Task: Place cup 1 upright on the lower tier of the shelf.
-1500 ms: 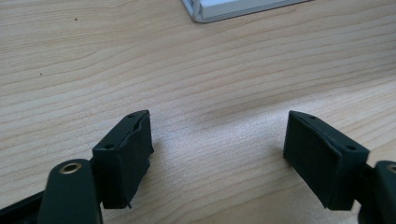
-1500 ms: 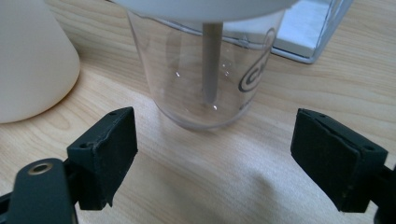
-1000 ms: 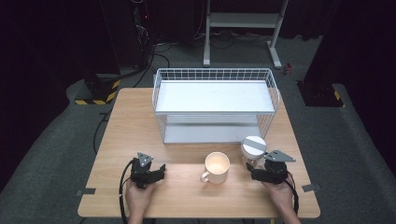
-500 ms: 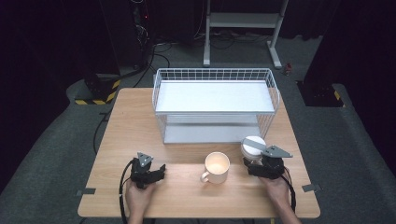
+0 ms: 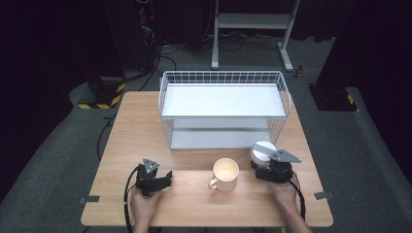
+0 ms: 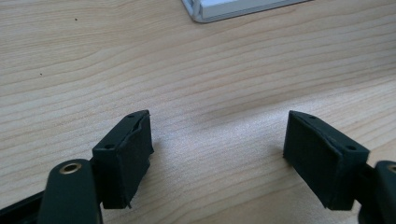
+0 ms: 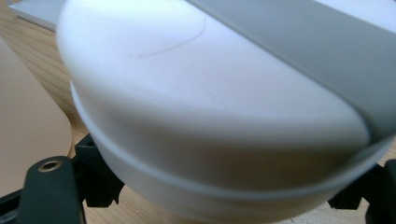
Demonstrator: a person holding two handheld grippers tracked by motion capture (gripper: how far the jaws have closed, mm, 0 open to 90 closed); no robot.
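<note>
Two grippers sit near: the right gripper [image 5: 266, 163], its jaws just closing, flanks the white jar [image 5: 262, 152] to lift it; the left gripper [image 6: 217, 161] rests released.

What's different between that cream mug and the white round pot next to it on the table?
The mug is cream with a handle on its side; the white pot has no handle that shows. The mug stands open, its inside showing from above; the pot carries a lid. The mug stands free, while the right gripper has the pot between its fingers, which have just been closing. Both stand upright on the wooden table, in front of the wire rack.
</note>
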